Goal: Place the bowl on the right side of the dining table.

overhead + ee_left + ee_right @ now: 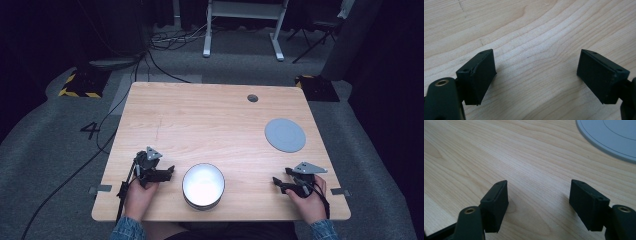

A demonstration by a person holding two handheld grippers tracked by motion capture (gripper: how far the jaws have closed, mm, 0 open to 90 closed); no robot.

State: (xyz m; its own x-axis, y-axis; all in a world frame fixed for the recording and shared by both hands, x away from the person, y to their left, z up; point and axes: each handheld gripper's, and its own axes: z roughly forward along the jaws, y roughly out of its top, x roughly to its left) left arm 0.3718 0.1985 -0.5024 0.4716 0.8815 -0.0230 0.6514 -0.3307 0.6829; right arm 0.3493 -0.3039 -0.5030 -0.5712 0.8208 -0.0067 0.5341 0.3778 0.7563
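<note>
Pale wood grain runs under both of my claws; the table (210, 115) carries few things. My left claw (170, 171) sits low near the front edge, its jaws spread wide apart with nothing between them, as the left gripper view confirms over bare wood (536, 37); just to its right stands a white bowl (203, 186), close to the jaw tips but not touching them, and I cannot tell whether it holds anything beyond its bright inside. My right claw (278, 182) lies on the other side of that bowl, well apart from it, jaws likewise open and empty; in the right gripper view (537, 202) they frame plain wood. Ahead of the right claw and a little to its right rests a flat grey disc (284, 135); the right gripper view catches its edge (609, 137), with a faint ring line on its face. Farther beyond the disc a small dark round fitting (252, 98) is set in the table top. On the carpet beyond my left claw, off the table, a black "4" (90, 130) is marked; I can read no other writing or brand anywhere.
</note>
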